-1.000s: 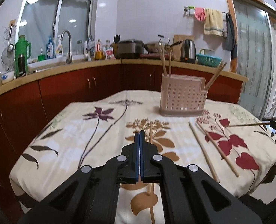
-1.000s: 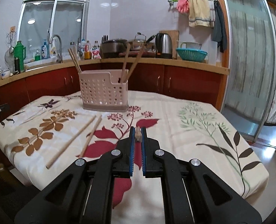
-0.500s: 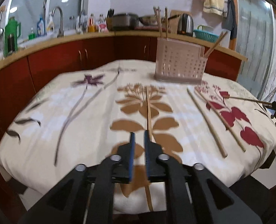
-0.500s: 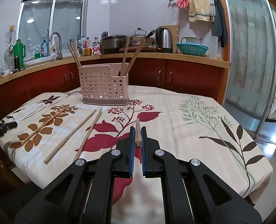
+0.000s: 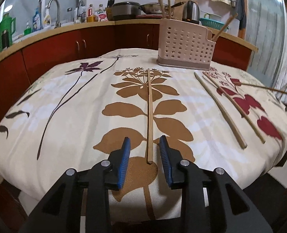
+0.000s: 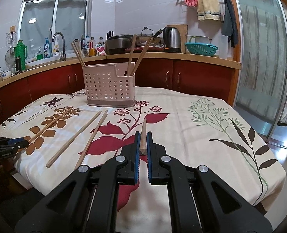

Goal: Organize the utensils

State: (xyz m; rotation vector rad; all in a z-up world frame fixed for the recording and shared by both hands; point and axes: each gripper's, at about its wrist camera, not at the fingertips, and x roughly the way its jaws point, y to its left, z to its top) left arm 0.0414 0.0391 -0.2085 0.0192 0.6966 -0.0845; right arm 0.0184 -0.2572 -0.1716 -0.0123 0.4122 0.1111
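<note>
While my left gripper tilts down toward the table, its jaws have just been opening and stand released, either side of the near end of a chopstick lying flat, touching neither pad. My right gripper stays clenched on another chopstick. Two more chopsticks lie rightward; the utensil basket stands at the far edge.

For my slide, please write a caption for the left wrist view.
Left gripper, jaws just opening, straddles a chopstick lying on the floral tablecloth.
</note>
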